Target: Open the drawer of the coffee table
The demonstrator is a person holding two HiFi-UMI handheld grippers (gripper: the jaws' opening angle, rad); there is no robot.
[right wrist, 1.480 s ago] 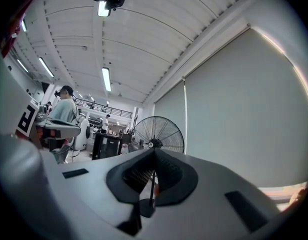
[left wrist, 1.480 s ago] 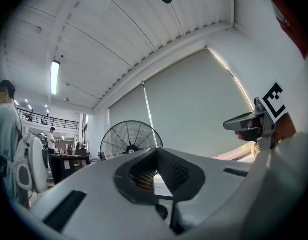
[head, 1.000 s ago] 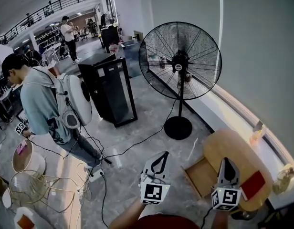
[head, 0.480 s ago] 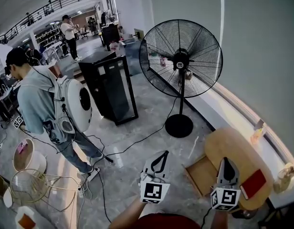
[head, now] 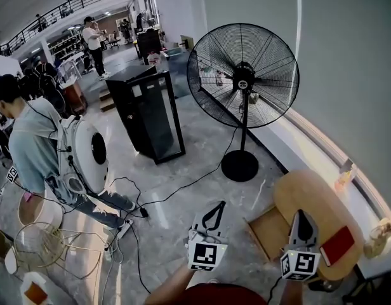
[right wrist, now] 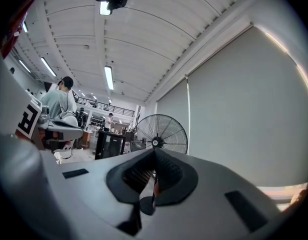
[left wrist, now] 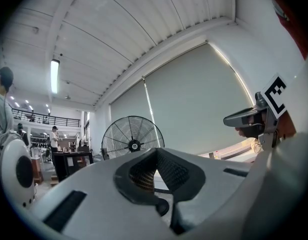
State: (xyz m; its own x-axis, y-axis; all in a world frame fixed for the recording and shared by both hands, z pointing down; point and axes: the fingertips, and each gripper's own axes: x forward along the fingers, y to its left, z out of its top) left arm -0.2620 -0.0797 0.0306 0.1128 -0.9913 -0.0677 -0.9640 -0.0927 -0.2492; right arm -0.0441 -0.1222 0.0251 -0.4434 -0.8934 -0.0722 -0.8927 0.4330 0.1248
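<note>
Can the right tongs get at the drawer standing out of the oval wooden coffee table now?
Probably yes. In the head view the right tongs, shut and empty, hang right by the pulled-out wooden drawer of the oval wooden coffee table; nothing shows between them.

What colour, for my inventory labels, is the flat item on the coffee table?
Flat item: red, best in head view.

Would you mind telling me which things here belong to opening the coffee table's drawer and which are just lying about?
Job: coffee table; drawer, standing open; left gripper; right gripper.
Lying about: pedestal fan; black cabinet; red item on the table; floor cables.
</note>
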